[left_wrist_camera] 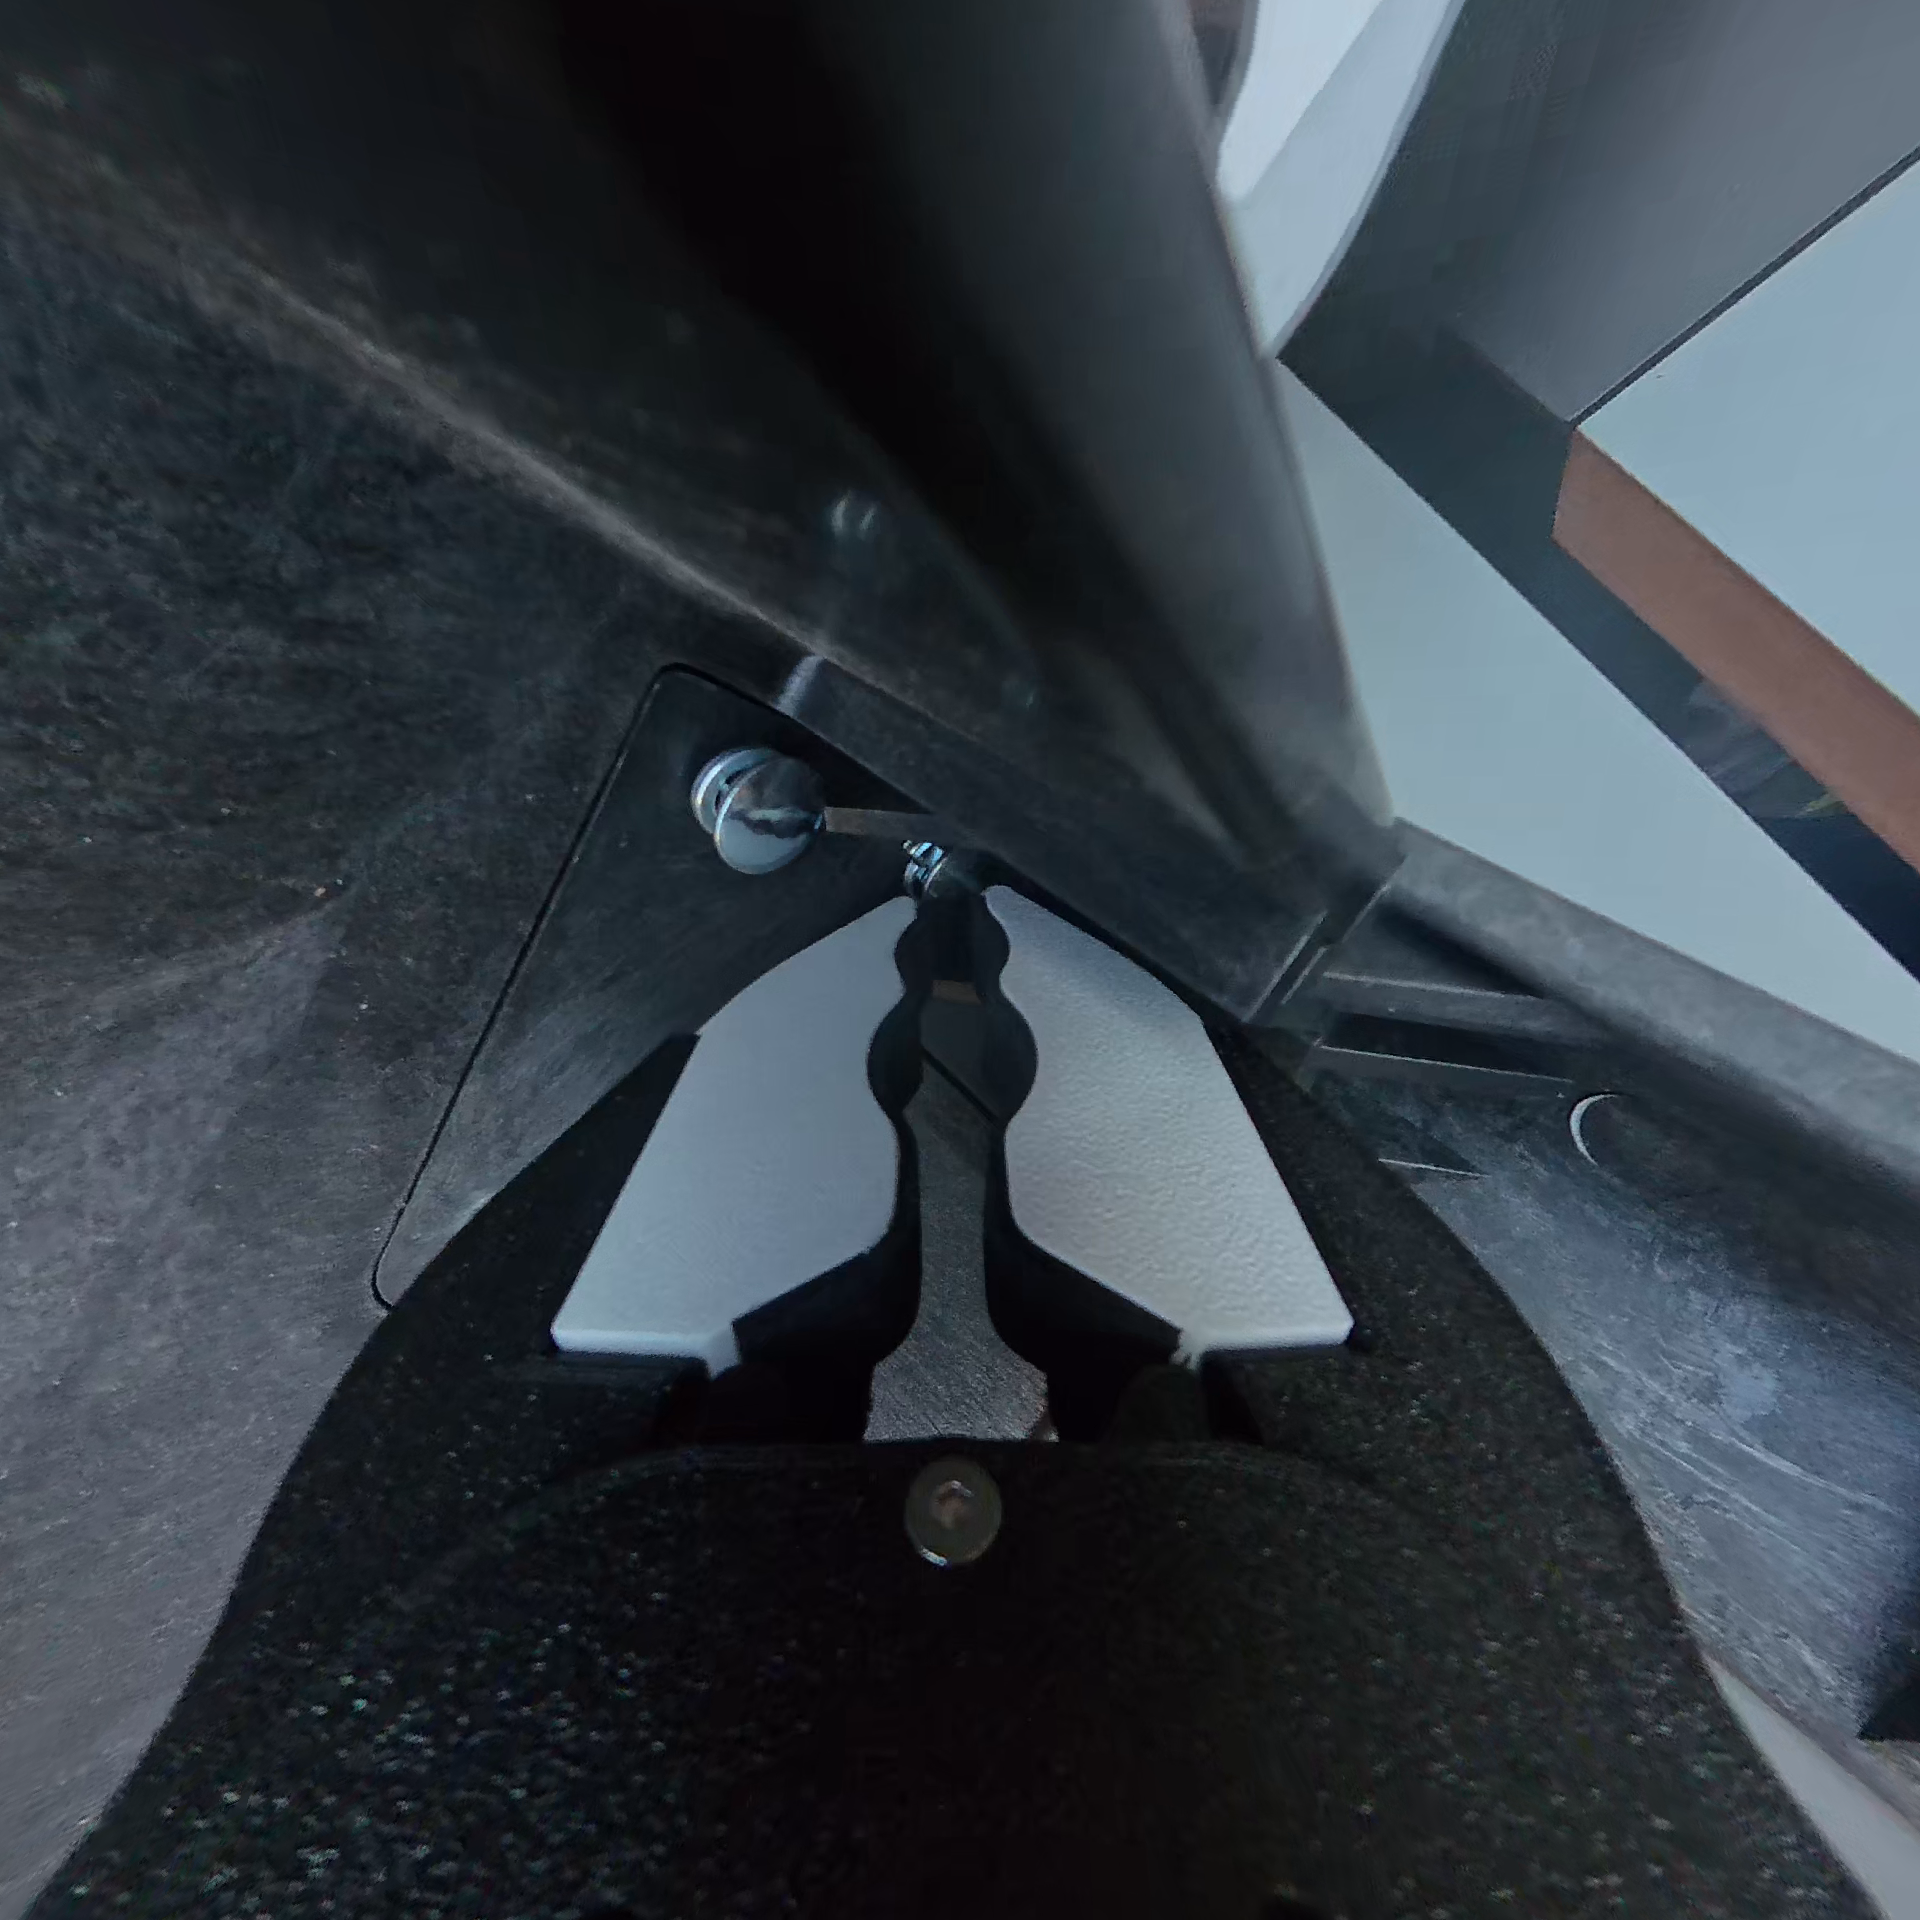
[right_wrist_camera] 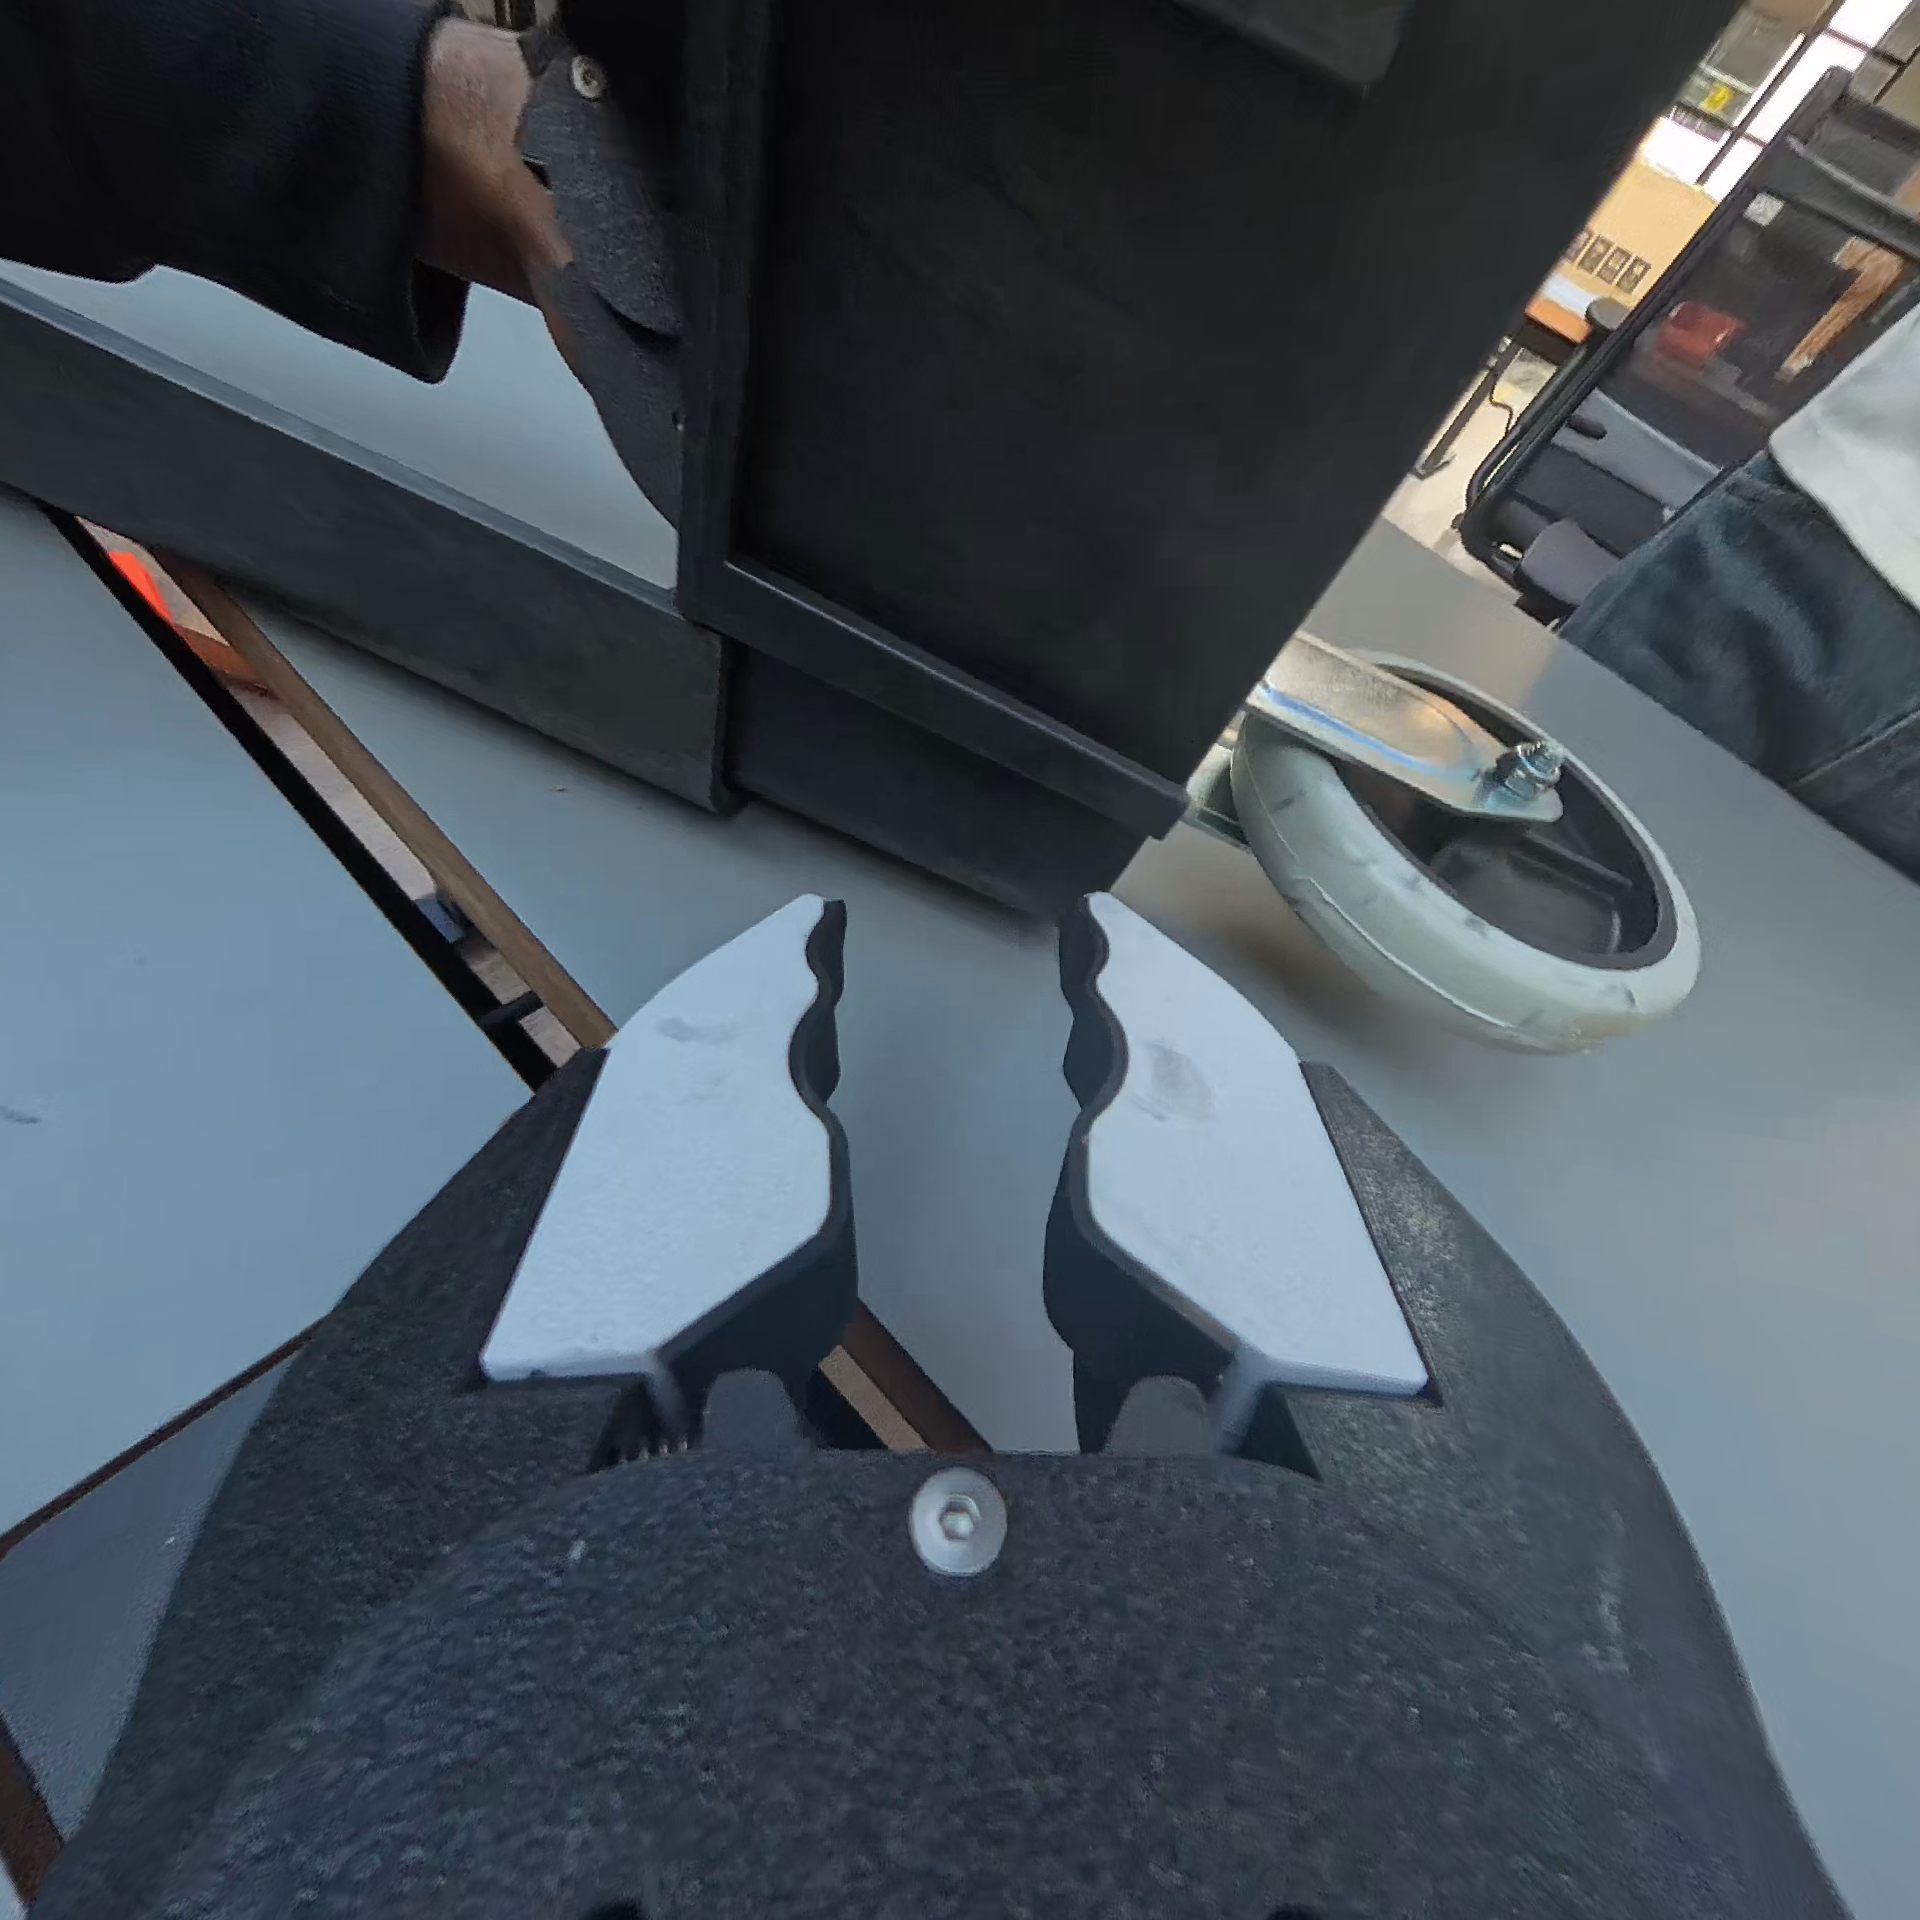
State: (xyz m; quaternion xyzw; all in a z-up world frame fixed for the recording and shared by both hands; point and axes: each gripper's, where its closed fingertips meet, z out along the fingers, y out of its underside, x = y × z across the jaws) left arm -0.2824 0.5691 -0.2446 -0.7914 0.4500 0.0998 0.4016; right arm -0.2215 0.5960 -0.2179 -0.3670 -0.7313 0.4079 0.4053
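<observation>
The left tool [left_wrist_camera: 940, 904] is nearly closed: its two white fingers [left_wrist_camera: 769, 1122] stand very narrow, and their tips pinch a small silver screw with a washer [left_wrist_camera: 928, 871]. This screw sits at the edge of a flat black metal plate [left_wrist_camera: 582, 997], right under the black rectangular metal beam [left_wrist_camera: 1039, 520] that crosses the left wrist view. On the same plate, just beside the tips, a bigger round-headed silver bolt [left_wrist_camera: 756, 808] stands out. A dark grey felt-like surface [left_wrist_camera: 260, 623] lies around the plate. In the right wrist view this tool [right_wrist_camera: 613, 312] shows only partly, behind the black frame (a hand [right_wrist_camera: 483, 177] in a dark sleeve holds it), and its fingers are hidden there.

The right tool [right_wrist_camera: 951, 925] is wide open, with only the bare grey counter [right_wrist_camera: 1558, 1195] showing between its fingers. Its right fingertip [right_wrist_camera: 1081, 925] is just beside the lower corner of the big black frame [right_wrist_camera: 1039, 416], which rests on the counter; whether they touch I cannot tell. A grey rubber caster wheel in a silver metal fork [right_wrist_camera: 1455, 914] lies on its side on the counter, near the frame's corner. A second grey counter panel [right_wrist_camera: 208, 883] lies beyond a narrow gap with a brown wooden edge [right_wrist_camera: 395, 831].
</observation>
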